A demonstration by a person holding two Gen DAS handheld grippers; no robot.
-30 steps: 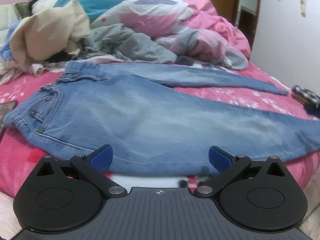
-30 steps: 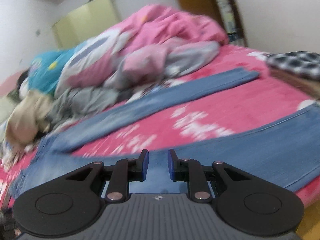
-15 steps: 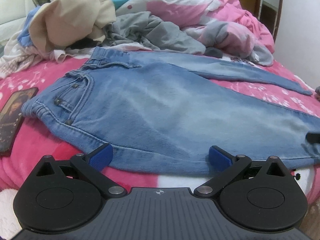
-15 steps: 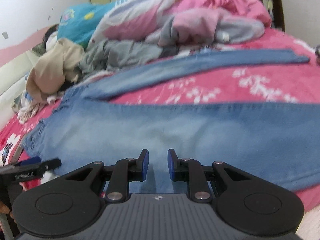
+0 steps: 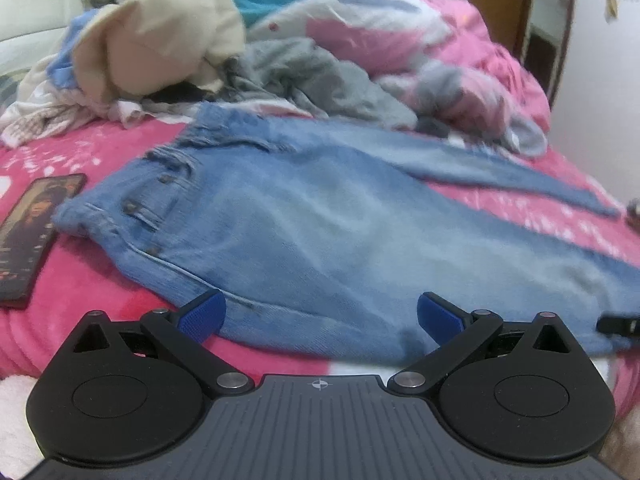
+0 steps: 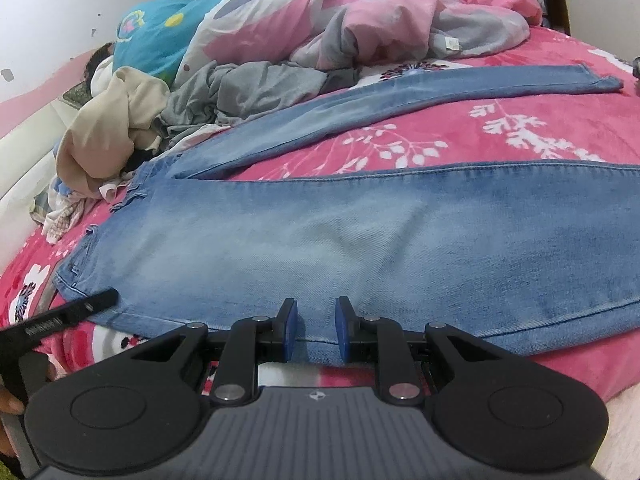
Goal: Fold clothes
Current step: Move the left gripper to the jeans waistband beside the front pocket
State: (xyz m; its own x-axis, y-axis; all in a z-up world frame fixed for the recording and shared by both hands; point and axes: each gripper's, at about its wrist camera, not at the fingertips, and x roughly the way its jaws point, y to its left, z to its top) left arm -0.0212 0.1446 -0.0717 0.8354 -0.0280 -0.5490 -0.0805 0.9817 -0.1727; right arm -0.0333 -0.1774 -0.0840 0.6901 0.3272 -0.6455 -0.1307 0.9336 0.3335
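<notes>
Light blue jeans (image 5: 328,232) lie spread flat on the pink flowered bed cover (image 5: 92,280), waistband to the left and the two legs apart, the far leg (image 6: 440,88) running off to the right. My left gripper (image 5: 320,316) is wide open at the near edge of the jeans, just below the waist, with nothing between its fingers. My right gripper (image 6: 317,328) hovers at the near hem of the close leg (image 6: 400,248), its blue pads a narrow gap apart and holding nothing. One finger of the left gripper (image 6: 72,312) shows at the left of the right wrist view.
A phone (image 5: 28,236) lies on the cover left of the waistband. Behind the jeans are a heap of beige (image 5: 160,36) and grey clothes (image 5: 312,76) and a pink quilt (image 6: 400,12). Dark hair (image 6: 98,56) of a person shows at the bed's head. The bed's edge is just under both grippers.
Both grippers have come in closer and higher over the jeans, the left toward the waistband side, the right toward the near leg's edge. Neither jaw opening has changed and the jeans lie as before.
</notes>
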